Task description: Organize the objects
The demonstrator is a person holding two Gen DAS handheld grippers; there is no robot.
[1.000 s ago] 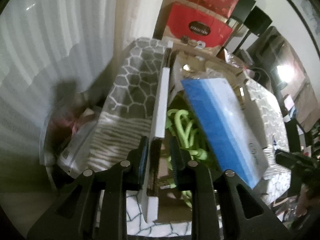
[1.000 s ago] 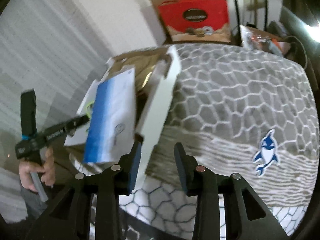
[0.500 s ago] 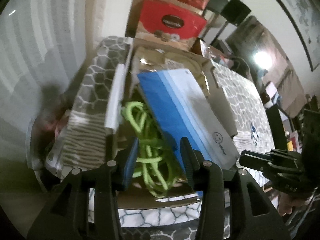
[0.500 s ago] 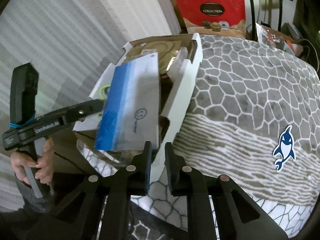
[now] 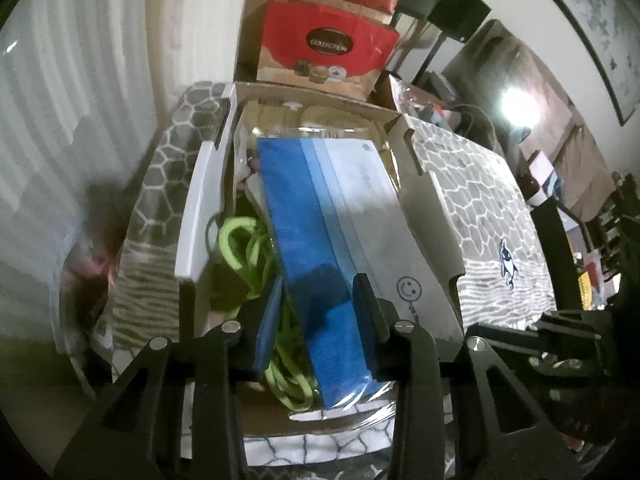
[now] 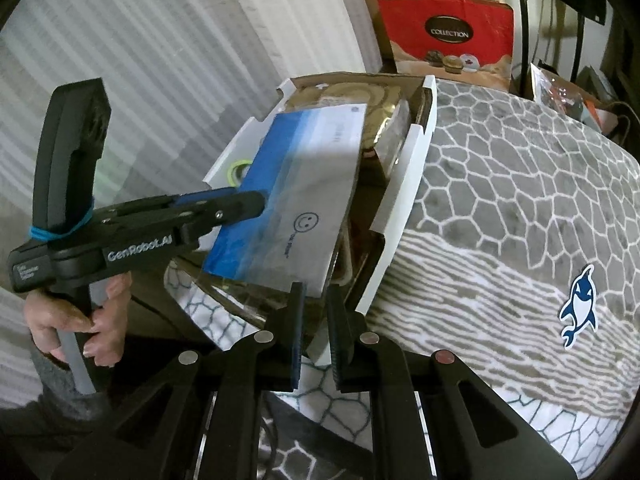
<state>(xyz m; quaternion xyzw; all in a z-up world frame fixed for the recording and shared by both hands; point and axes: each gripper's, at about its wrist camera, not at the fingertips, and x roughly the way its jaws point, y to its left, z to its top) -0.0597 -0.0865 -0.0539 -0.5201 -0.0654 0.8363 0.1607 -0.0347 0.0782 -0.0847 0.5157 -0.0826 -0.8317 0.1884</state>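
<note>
An open white cardboard box (image 5: 200,200) (image 6: 404,184) sits on a table with a grey honeycomb cloth. A blue-and-white packet in clear wrap (image 5: 344,216) (image 6: 304,184) lies tilted across its top, over a green cord (image 5: 240,240) inside. My left gripper (image 5: 318,304) stands open around the packet's blue near end; in the right wrist view its tips (image 6: 256,204) touch the packet's left edge. My right gripper (image 6: 316,320) is nearly shut on the packet's lower corner beside the box's near wall.
A red "Collection" gift bag (image 5: 324,48) (image 6: 448,36) and stacked boxes stand behind the table. White curtains hang on the left. An orca sticker (image 6: 578,304) marks the cloth on the right. Shiny gold packaging (image 6: 380,100) fills the box's far end.
My left gripper has moved right, off the box's left wall, to straddle the packet's blue end. My right gripper has closed from wide open and shifted onto the packet's corner.
</note>
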